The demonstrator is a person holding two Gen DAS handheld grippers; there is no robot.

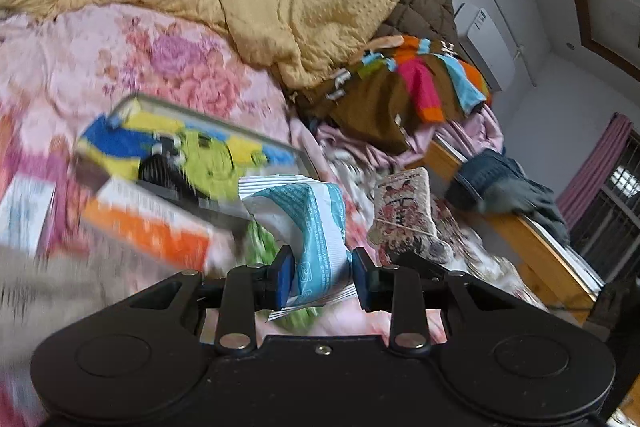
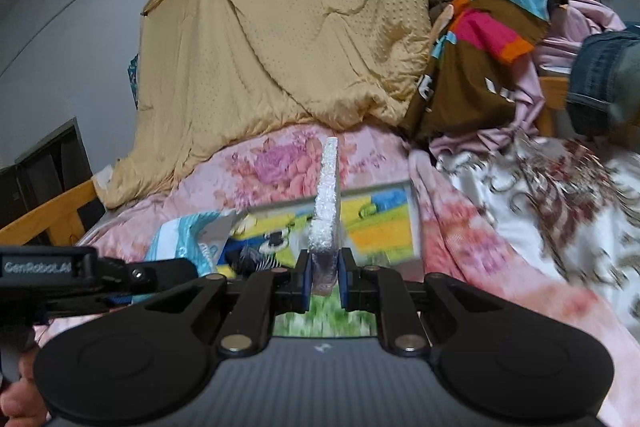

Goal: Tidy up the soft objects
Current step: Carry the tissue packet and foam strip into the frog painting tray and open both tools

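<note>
My left gripper (image 1: pixel 322 277) is shut on a teal and white soft packet (image 1: pixel 308 223) and holds it above the pink floral bedspread (image 1: pixel 180 59). The packet also shows in the right wrist view (image 2: pixel 188 239), with the left gripper's body (image 2: pixel 80 275) beside it. My right gripper (image 2: pixel 323 279) is shut on a white sponge-like pad (image 2: pixel 328 203) that stands up edge-on between the jaws. Both are over a colourful toy box (image 1: pixel 192 151), which also shows in the right wrist view (image 2: pixel 372 219).
An orange and white box (image 1: pixel 152 223) lies left of the toy box. A yellow quilt (image 2: pixel 280 39) is heaped at the back. A pile of clothes (image 1: pixel 408 83), a patterned cushion (image 1: pixel 404 215) and jeans on the wooden bed frame (image 1: pixel 520 223) are to the right.
</note>
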